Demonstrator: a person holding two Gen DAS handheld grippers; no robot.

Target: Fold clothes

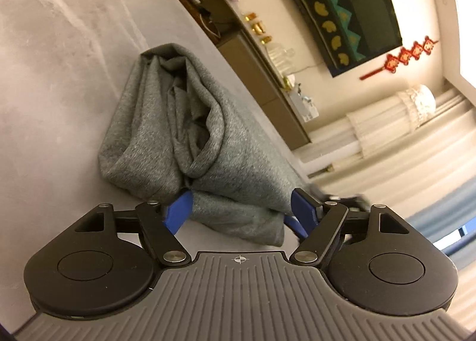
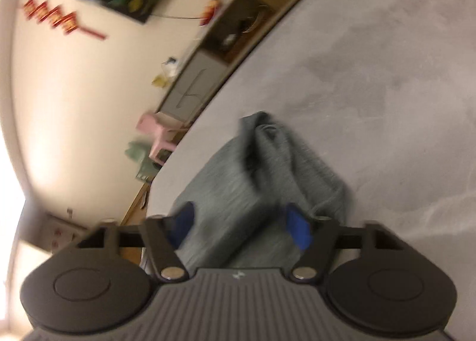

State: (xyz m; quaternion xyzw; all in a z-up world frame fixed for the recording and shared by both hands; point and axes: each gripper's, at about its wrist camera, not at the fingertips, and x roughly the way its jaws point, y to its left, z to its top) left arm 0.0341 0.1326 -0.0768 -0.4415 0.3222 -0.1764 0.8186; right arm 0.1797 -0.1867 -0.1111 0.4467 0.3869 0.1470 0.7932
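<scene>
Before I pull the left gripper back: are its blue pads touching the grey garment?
Cannot tell. In the left wrist view the left gripper is wide open around the grey garment; cloth meets both blue pads in the image, but no contact or gap shows plainly.

Right gripper (image 2: pixel 241 223) jaws apart astride blurred grey garment (image 2: pixel 238 186) on grey tabletop (image 2: pixel 386 88)

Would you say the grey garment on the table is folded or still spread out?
Folded: the grey garment lies as a compact, layered bundle on the table, though loosely, with open creases.
</scene>
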